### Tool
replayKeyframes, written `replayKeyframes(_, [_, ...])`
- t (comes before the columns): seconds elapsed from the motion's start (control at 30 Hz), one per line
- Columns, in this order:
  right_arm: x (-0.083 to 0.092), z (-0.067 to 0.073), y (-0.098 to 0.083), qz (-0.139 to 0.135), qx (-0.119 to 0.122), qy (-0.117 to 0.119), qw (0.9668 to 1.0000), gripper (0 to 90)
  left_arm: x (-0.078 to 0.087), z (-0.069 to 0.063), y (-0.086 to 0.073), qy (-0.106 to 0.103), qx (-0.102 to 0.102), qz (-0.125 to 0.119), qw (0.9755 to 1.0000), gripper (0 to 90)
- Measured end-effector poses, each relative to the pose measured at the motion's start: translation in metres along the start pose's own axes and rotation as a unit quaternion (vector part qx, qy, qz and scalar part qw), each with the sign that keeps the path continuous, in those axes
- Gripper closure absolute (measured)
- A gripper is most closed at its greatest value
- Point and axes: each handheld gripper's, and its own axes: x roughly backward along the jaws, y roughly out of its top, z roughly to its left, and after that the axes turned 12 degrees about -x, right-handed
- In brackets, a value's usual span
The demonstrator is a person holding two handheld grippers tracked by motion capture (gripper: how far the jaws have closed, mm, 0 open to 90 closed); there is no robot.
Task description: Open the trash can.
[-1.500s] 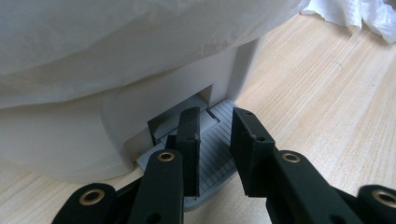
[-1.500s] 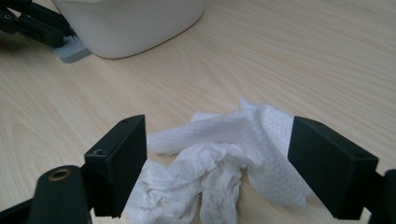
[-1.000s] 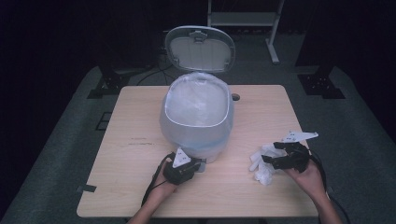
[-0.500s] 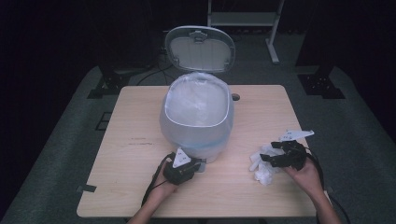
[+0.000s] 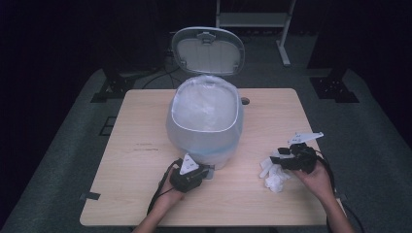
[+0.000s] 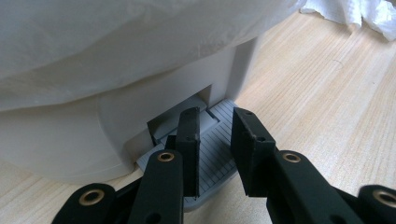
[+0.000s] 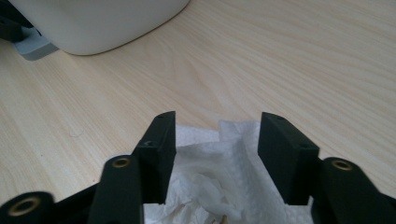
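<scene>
Near the counter's right edge, the right gripper lies low, jaws closing around crumpled white paper towel, not yet clenched; the left gripper, jaws narrowed with nothing gripped, presses the bin's grey ribbed pedal.

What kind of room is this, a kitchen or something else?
Probably a lab or recording studio, not a kitchen: a lone wooden table stands on grey carpet amid dark surroundings, with black equipment stands behind and only a lined pedal bin and crumpled paper towel on it.

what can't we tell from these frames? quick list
- Bin inside: high view, the white liner covers it, so contents can't be told.
- Pedal: left gripper view, the left hand-held gripper covers much of it; whether its pads press it is unclear.
- Crumpled paper towel: right gripper view, cut off by the bottom edge; the right hand-held gripper has been closing around it, pad contact unclear.
</scene>
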Motion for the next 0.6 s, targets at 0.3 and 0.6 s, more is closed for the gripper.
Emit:
replayKeyframes(0.3, [-0.0055,-0.0006,-0.0007,0.015,-0.010,0.000,0.9998,70.2,0.0000,-0.0003,0.0001,0.001,-0.001,0.000,1.0000,72.7])
replayKeyframes(0.6, [-0.0018,-0.0007,-0.0012,0.015,-0.010,0.001,0.9998,85.0,0.0000,-0.0005,0.0001,0.001,-0.001,0.000,1.0000,72.7])
